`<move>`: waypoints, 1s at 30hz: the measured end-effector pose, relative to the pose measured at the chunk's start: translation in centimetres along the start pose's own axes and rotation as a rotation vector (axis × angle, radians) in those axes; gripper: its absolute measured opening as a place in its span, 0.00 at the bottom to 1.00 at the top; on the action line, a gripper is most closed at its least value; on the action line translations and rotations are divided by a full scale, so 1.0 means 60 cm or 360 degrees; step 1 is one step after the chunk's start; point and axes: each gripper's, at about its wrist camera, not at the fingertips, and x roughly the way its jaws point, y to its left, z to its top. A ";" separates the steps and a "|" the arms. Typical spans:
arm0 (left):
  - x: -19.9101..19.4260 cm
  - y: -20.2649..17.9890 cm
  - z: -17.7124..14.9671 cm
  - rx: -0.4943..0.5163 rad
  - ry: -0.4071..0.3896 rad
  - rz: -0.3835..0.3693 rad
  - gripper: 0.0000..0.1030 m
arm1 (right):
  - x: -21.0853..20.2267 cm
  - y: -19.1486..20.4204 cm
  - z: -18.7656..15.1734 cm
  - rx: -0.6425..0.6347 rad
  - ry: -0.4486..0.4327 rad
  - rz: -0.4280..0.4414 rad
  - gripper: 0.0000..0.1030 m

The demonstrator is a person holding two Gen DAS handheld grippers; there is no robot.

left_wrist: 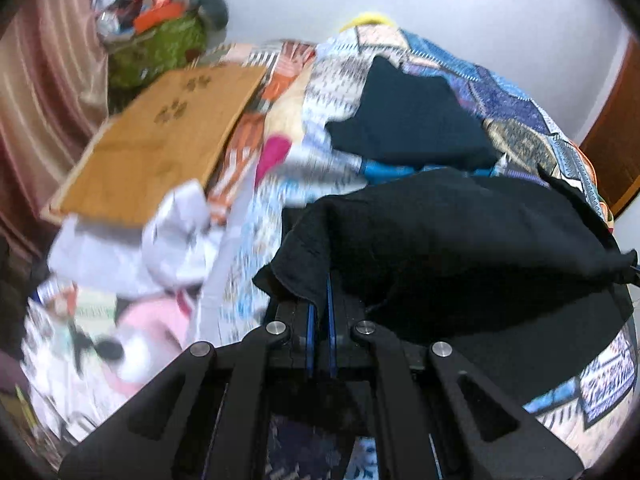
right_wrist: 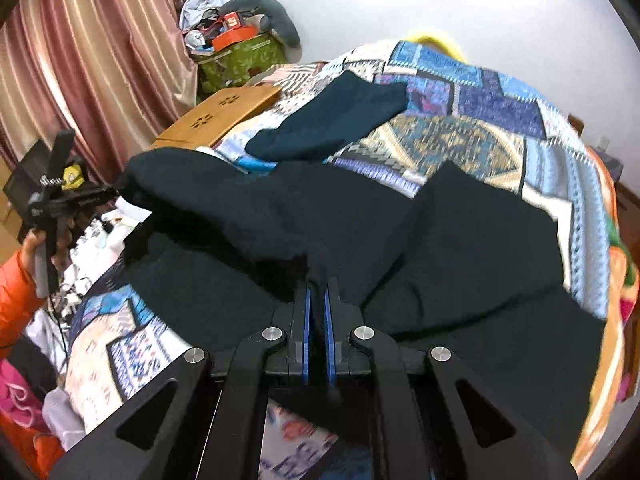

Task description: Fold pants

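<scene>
Dark navy pants (right_wrist: 460,240) lie spread on a patchwork quilt (right_wrist: 460,132) on a bed. My right gripper (right_wrist: 317,284) is shut on a fold of the pants near their near edge. My left gripper (left_wrist: 322,280) is shut on another edge of the pants (left_wrist: 460,240) and lifts it; the cloth drapes over its fingers. The left gripper also shows in the right wrist view (right_wrist: 116,189) at the left, held in a hand, with the pants stretched from it. A second dark garment (right_wrist: 332,120) lies farther back on the quilt.
A wooden lap desk (right_wrist: 218,118) sits at the bed's far left. A green box (right_wrist: 240,60) piled with clutter stands by pink curtains (right_wrist: 80,60). Loose white and pink items (left_wrist: 132,280) lie left of the bed. A white wall is behind.
</scene>
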 end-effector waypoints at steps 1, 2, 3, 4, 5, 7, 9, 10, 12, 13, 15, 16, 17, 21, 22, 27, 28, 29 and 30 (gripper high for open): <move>0.005 0.004 -0.013 -0.0015 0.0025 -0.0015 0.05 | 0.000 0.006 -0.005 0.0001 0.0009 -0.0004 0.06; 0.008 0.008 -0.026 -0.0031 0.0040 -0.0020 0.07 | 0.002 0.008 -0.011 0.0002 0.0022 -0.0007 0.06; 0.012 0.012 -0.037 -0.0046 0.0059 -0.0029 0.09 | 0.003 0.009 -0.016 0.0007 0.0034 -0.0005 0.09; 0.014 0.017 -0.045 -0.0057 0.0076 -0.0040 0.11 | 0.004 0.009 -0.019 0.0012 0.0045 -0.0007 0.09; 0.016 0.020 -0.049 -0.0068 0.0094 -0.0051 0.15 | 0.000 0.013 -0.022 0.0015 0.0043 -0.0013 0.09; 0.015 0.026 -0.063 -0.0083 0.0127 -0.0063 0.17 | -0.005 0.013 -0.024 0.0012 0.0050 -0.0030 0.09; 0.010 0.029 -0.070 -0.0072 0.0141 -0.0044 0.17 | -0.016 0.011 -0.025 0.0012 0.0047 -0.0028 0.10; 0.006 0.030 -0.073 -0.0061 0.0145 -0.0024 0.17 | -0.022 0.007 -0.024 0.0020 0.0045 -0.0022 0.12; -0.008 0.035 -0.071 -0.0032 0.0137 0.0028 0.17 | -0.034 0.002 -0.026 0.0041 0.0039 -0.0022 0.13; -0.015 0.040 -0.070 -0.0029 0.0135 0.0039 0.17 | -0.040 -0.001 -0.025 0.0047 0.0036 -0.0033 0.13; -0.028 0.049 -0.061 -0.0047 0.0123 0.0049 0.17 | -0.051 -0.010 -0.021 0.0055 0.0026 -0.0066 0.13; -0.034 0.054 -0.056 -0.0059 0.0113 0.0051 0.17 | -0.058 -0.019 -0.015 0.0068 0.0011 -0.0088 0.13; -0.040 0.056 -0.050 -0.0067 0.0100 0.0054 0.17 | -0.062 -0.023 -0.012 0.0076 0.0001 -0.0100 0.13; -0.050 0.051 -0.003 -0.0077 0.0076 0.0064 0.19 | -0.071 -0.059 0.019 0.0130 -0.0041 -0.0171 0.21; -0.048 0.047 0.009 -0.0077 0.0078 0.0059 0.22 | -0.073 -0.066 0.028 0.0144 -0.0053 -0.0187 0.27; -0.024 0.008 0.077 -0.0030 0.0064 0.0040 0.39 | -0.054 -0.104 0.081 0.0172 -0.0067 -0.0231 0.40; -0.017 -0.001 0.093 -0.0029 0.0052 0.0032 0.42 | -0.043 -0.111 0.092 0.0173 -0.0059 -0.0255 0.41; -0.012 -0.007 0.104 -0.0031 0.0044 0.0022 0.47 | -0.038 -0.116 0.098 0.0169 -0.0050 -0.0266 0.42; -0.005 -0.015 0.116 -0.0033 0.0038 0.0013 0.52 | -0.025 -0.124 0.109 0.0165 -0.0030 -0.0273 0.42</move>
